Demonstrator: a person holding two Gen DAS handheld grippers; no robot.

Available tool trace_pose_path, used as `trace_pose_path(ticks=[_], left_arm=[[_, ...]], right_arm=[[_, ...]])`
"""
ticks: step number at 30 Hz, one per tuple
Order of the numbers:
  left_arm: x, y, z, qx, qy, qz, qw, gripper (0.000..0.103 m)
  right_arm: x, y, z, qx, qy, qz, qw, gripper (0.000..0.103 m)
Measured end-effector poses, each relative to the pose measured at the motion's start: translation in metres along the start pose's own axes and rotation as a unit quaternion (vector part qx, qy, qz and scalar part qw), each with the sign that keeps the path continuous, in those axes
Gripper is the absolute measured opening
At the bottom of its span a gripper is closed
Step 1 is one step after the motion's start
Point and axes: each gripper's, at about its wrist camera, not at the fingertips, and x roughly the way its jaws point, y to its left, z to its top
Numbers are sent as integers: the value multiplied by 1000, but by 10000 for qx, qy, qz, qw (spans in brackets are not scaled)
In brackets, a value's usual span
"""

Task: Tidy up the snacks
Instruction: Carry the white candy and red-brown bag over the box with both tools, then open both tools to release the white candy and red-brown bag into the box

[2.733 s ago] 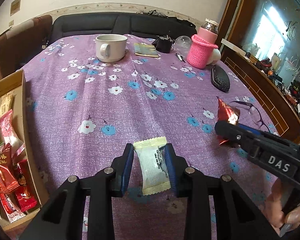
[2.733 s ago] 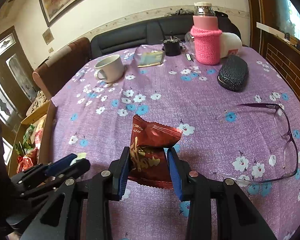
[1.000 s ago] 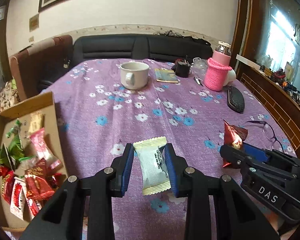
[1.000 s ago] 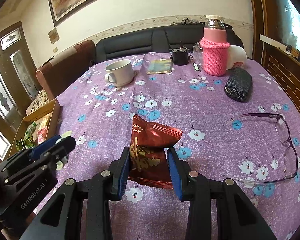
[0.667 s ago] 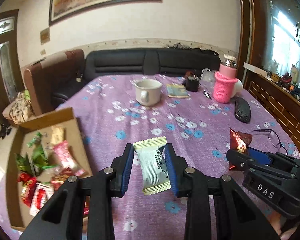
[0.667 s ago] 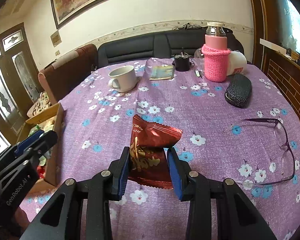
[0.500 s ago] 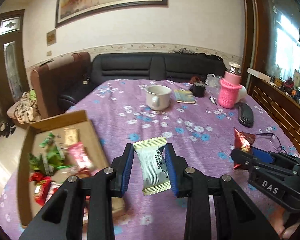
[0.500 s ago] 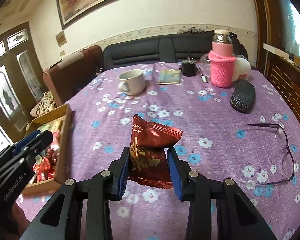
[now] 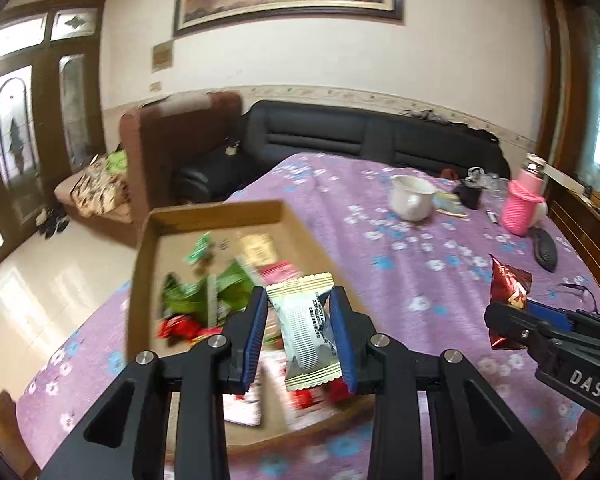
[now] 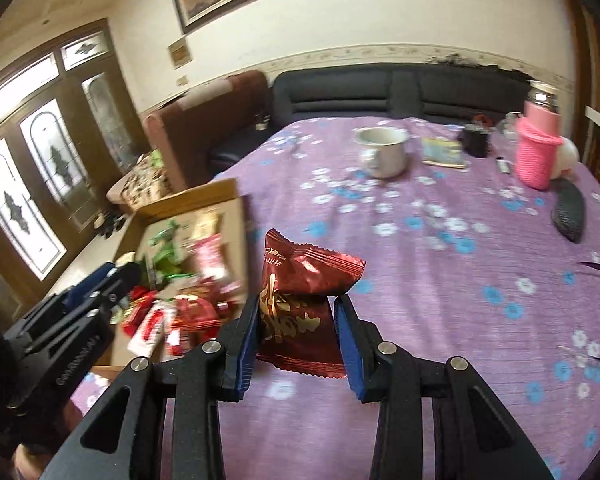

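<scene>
Crinkly packets [image 9: 306, 330] [image 10: 300, 304], box perhaps cardboard [image 9: 216, 216]

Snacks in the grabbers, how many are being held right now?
2. A white snack packet sits pinched in the left gripper, above the cardboard box. A dark red snack packet sits in the right gripper, over the purple tablecloth.

Both tools are held out level, side by side. The left tool [image 9: 300, 334] is clamped on a white wrapped snack [image 9: 306, 334]; the right tool [image 10: 296, 336] is clamped on a red snack packet [image 10: 300, 300].
</scene>
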Motion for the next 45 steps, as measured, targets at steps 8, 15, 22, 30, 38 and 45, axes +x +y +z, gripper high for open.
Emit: trace_pose_path(ticks=[8,15,22,30,38,45], left_arm=[[21,61,-19,-563,489,245,9969,31],[40,73,-32,-671,827,351,9937,31],[48,73,-32,-687,965,251,9926,31],[52,68,-30,-595,1013,320,9926,32],[59,64,-30,-560,1126,413,9912,32],[60,63,-30,-553,1095,429,9915,32]], right_arm=[[40,60,-3,-443,376,349,9977,41],[76,76,-10,-459,702,415,9956,41],[95,76,-14,-602,713,381,9949,40],[95,70,-16,-629,665,431,9949,40],[92,71,-18,-686,656,413,9946,40],[79,74,-17,-788,460,334,9953,51]])
